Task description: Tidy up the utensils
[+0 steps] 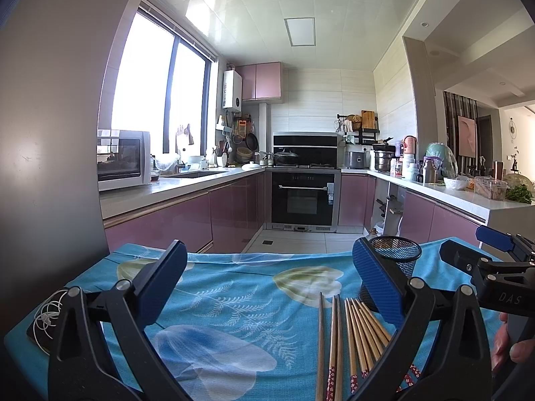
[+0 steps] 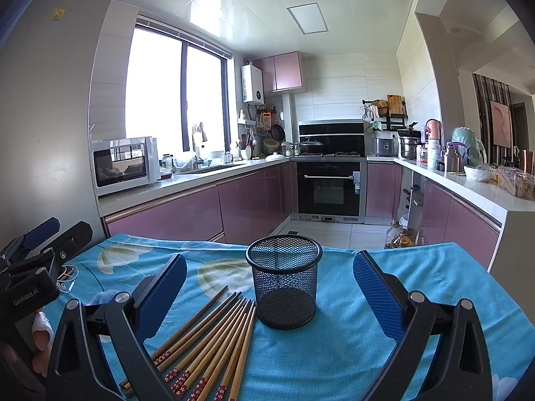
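Several wooden chopsticks (image 2: 214,341) with red patterned ends lie in a bundle on the blue floral tablecloth (image 2: 351,351), just left of an upright, empty black mesh holder (image 2: 284,280). My right gripper (image 2: 269,295) is open and empty, its jaws standing wide around the holder and the chopstick tips. In the left wrist view the chopsticks (image 1: 347,337) lie at lower right, and the holder (image 1: 396,260) stands behind the right finger. My left gripper (image 1: 267,284) is open and empty above the cloth, left of the chopsticks.
A white cable (image 1: 50,314) lies coiled on the table's left edge. The table's far edge drops to the kitchen floor (image 2: 321,230). Pink cabinets (image 2: 187,214) and cluttered counters run behind. A bottle (image 2: 403,239) stands on the floor beyond the table.
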`<state>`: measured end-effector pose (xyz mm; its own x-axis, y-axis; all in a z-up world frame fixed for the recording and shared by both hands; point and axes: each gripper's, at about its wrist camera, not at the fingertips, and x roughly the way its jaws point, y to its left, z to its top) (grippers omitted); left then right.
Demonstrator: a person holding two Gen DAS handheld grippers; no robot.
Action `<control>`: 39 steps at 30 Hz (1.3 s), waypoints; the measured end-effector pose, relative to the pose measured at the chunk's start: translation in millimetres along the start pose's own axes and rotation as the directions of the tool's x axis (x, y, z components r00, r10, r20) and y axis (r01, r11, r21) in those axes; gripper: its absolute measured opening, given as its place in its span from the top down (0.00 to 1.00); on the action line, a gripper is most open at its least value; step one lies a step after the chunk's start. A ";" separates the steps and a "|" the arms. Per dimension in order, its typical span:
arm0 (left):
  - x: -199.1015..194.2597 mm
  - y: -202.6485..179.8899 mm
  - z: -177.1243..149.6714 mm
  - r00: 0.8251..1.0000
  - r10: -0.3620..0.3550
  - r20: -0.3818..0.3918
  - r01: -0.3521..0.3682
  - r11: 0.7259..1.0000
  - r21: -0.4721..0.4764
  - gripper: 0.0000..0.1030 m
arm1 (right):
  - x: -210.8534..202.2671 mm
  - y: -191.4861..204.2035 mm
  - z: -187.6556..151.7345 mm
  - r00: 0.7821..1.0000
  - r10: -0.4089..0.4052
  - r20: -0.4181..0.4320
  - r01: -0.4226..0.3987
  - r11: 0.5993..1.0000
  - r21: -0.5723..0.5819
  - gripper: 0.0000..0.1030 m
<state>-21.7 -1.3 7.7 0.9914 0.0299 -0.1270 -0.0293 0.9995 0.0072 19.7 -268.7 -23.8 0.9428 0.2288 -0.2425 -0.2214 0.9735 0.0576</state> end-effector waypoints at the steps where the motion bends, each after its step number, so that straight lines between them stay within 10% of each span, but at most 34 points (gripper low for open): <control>1: -0.1 -0.2 0.1 1.000 -0.001 0.000 0.001 1.000 0.000 0.05 | 0.1 0.0 -0.1 1.000 0.001 -0.001 -0.001 1.000 0.000 0.06; 24: 22.5 -1.9 -2.0 0.995 -0.033 -0.091 0.038 0.998 0.047 0.05 | 23.6 -6.5 -13.4 0.987 0.028 -0.160 -0.028 1.000 0.002 0.06; 30: 53.7 -4.7 -11.9 0.968 -0.060 -0.245 0.087 0.991 0.101 0.05 | 52.4 -9.6 -39.2 0.922 0.067 -0.381 -0.073 0.997 -0.001 0.07; 39: 98.0 -23.4 -50.7 0.884 -0.076 -0.461 0.196 0.956 0.218 0.11 | 81.6 -0.8 -64.2 0.819 0.117 -0.562 -0.136 0.991 0.008 0.42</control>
<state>69.7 -21.5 -55.2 0.8201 -0.0480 -0.5702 0.1940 0.9608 0.1980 80.9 -250.8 -105.9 0.6063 0.3015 -0.7359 -0.3454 0.9333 0.0978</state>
